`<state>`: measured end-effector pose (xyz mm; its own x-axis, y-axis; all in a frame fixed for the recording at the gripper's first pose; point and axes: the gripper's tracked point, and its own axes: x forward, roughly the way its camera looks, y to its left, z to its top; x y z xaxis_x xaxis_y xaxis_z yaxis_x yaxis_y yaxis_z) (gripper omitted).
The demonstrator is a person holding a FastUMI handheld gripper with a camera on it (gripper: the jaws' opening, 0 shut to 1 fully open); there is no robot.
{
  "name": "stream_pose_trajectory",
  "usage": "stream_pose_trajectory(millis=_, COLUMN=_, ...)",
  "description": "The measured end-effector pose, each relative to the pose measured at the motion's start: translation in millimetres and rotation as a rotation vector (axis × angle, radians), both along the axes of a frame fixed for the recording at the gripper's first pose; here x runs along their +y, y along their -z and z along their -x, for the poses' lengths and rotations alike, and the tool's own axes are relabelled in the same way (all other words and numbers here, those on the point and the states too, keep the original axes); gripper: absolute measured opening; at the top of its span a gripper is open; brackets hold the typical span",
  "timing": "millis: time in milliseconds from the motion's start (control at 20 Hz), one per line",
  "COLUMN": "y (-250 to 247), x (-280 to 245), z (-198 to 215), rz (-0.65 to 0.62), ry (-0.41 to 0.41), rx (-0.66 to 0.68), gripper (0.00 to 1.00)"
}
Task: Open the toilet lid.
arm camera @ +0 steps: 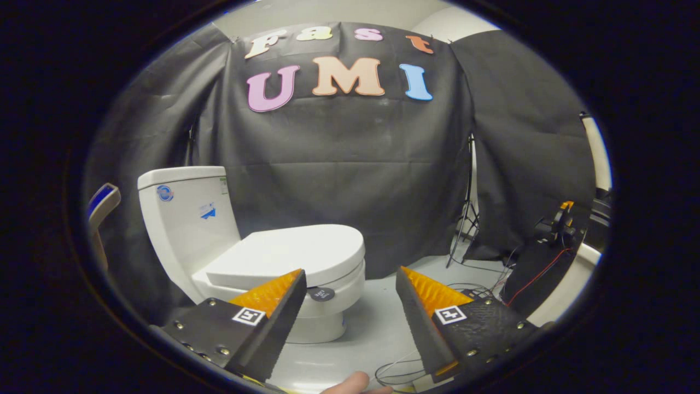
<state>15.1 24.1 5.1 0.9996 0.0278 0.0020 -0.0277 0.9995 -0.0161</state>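
A: Looking at the lid [290, 253] first: it lies flat and closed on the toilet [240, 257], which stands against the black cloth wall [350, 164], ahead of your gripper [350, 287] and off toward its left finger. You are not touching it.

B: How will it handle?

A: I judge it a stiff plastic shell, light for its size, hinged at the back by the tank [183, 213]. The glossy top looks slippery, so pressing from above gives you nothing. Take the front rim, where the lid overhangs the bowl, hook a finger under the edge and swing it up and back. Ease it near the top, or it may knock against the tank.

B: And the fingers?

A: Spread wide, nothing between them. The left fingertip [298, 276] overlaps the lid's front edge in the view, but I cannot tell you how far short of it you are.

B: Counts?

A: One toilet, one lid, one tank. A small dark round tag [321, 294] sits on the bowl front under the rim. One light stand [469, 219] beside the cloth. Loose cables [481, 287] on the floor [377, 323] near the right finger, too tangled to count. A thumb or fingertip [355, 383] shows just below the fingers.
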Motion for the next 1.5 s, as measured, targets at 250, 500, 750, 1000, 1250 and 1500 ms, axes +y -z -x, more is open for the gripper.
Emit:
stream_pose_trajectory(millis=250, y=3, x=7, z=-8, rz=-0.040, ry=0.003, rx=-0.025, gripper=0.97)
stream_pose_trajectory(millis=500, y=17, x=8, z=-24, rz=-0.104, ry=0.019, rx=-0.004, gripper=0.97)
stream_pose_trajectory(millis=750, y=47, x=18, z=-50, rz=-0.261, ry=0.004, rx=0.038, gripper=0.97)
stream_pose_trajectory(millis=1000, y=84, x=35, z=-84, rz=-0.486, ry=-0.022, rx=0.112, gripper=1.00)
stream_pose_trajectory(millis=1250, y=112, x=58, z=-113, rz=-0.658, ry=-0.043, rx=0.157, gripper=0.99)
stream_pose_trajectory(millis=1500, y=119, x=51, z=-126, rz=-0.813, ry=0.006, rx=0.166, gripper=0.97)
